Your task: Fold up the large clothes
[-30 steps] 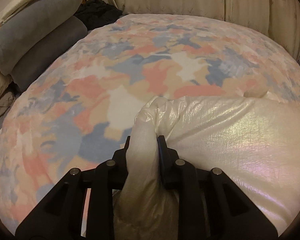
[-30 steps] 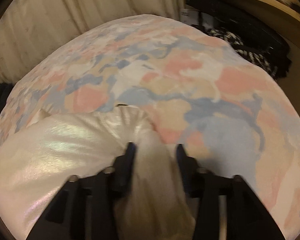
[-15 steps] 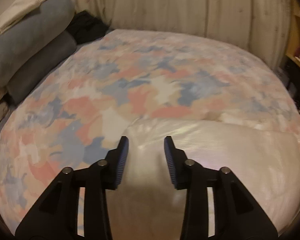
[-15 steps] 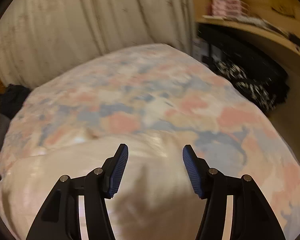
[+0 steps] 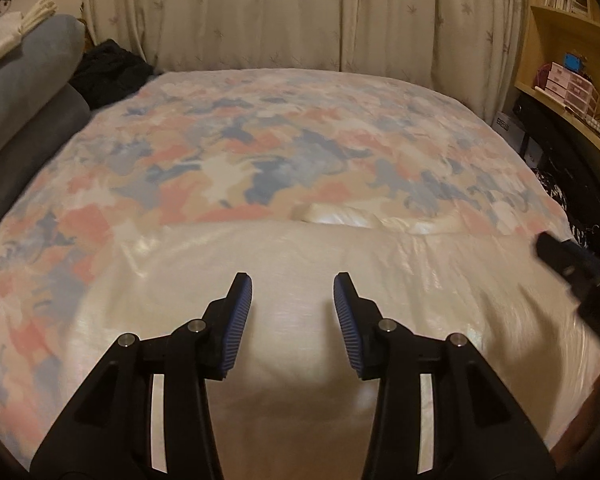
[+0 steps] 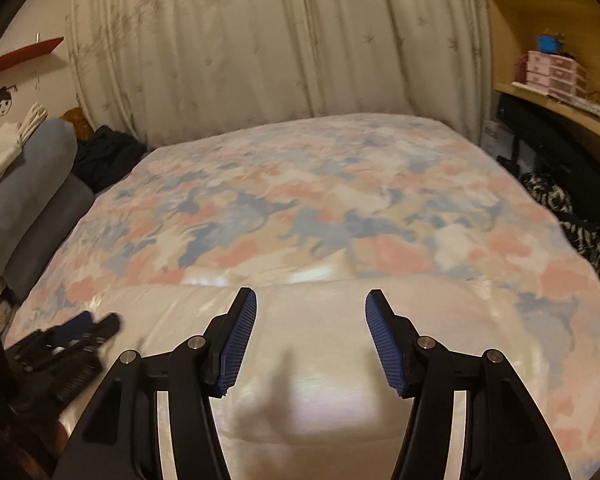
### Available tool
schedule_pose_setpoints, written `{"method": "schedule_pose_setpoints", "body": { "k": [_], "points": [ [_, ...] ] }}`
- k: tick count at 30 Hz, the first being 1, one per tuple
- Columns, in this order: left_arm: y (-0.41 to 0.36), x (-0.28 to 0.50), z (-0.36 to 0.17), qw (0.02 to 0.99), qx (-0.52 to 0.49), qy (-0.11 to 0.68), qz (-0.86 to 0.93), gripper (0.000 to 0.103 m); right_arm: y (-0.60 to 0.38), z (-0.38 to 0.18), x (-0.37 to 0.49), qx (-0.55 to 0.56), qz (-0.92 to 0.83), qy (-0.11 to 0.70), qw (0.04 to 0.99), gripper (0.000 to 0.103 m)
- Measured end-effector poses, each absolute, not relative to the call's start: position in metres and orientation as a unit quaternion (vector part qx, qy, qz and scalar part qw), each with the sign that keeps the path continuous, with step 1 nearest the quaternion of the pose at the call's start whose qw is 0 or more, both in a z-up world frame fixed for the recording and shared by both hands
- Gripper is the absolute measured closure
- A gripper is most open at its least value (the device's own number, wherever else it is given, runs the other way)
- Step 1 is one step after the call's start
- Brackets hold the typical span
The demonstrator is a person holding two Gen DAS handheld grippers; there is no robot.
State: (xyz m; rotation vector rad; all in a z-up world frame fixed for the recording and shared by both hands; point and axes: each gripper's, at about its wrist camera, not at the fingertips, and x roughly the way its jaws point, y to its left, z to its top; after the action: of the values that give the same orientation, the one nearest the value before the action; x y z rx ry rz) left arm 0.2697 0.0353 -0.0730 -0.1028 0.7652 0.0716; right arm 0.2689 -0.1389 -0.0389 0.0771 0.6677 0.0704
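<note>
On the bed (image 5: 260, 152), the cream garment (image 5: 300, 280) lies folded over once, left gripper (image 5: 292, 320) and right gripper (image 6: 311, 338) both released, jaws empty, the left's just opened; further folds likely remain.

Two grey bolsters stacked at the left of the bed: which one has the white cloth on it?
The upper, lighter blue-grey bolster: the folded white cloth lies along its top. The darker grey bolster beneath it carries no cloth.

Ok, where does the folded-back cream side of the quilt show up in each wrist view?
Left wrist: cream quilt fold fills the lower centre, under the open left claw.
Right wrist: same fold fills the lower centre, under the open right claw.
Shared landmark: black clothes pile beside the grey cushions.
</note>
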Motion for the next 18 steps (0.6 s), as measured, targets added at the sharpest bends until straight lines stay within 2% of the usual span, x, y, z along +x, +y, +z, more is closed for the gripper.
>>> {"method": "schedule_pose_setpoints", "body": {
  "k": [6, 10, 16, 18],
  "points": [
    [0.021, 0.290, -0.116, 0.919, -0.041, 0.390, 0.036, 0.063, -0.110, -0.094, 0.289, 0.030, 0.039, 0.353, 0.934, 0.046],
    [0.025, 0.297, -0.135, 0.921, -0.053, 0.386, 0.030, 0.055, -0.115, -0.142, 0.312, 0.045, 0.028, 0.389, 0.920, 0.045],
    [0.019, 0.313, -0.155, 0.920, -0.029, 0.389, 0.037, 0.043, -0.109, -0.167, 0.322, 0.024, 0.026, 0.389, 0.921, 0.034],
    [0.019, 0.314, -0.162, 0.924, -0.029, 0.380, 0.040, 0.043, -0.105, -0.175, 0.325, 0.014, 0.026, 0.388, 0.921, 0.032]
  ]
}}
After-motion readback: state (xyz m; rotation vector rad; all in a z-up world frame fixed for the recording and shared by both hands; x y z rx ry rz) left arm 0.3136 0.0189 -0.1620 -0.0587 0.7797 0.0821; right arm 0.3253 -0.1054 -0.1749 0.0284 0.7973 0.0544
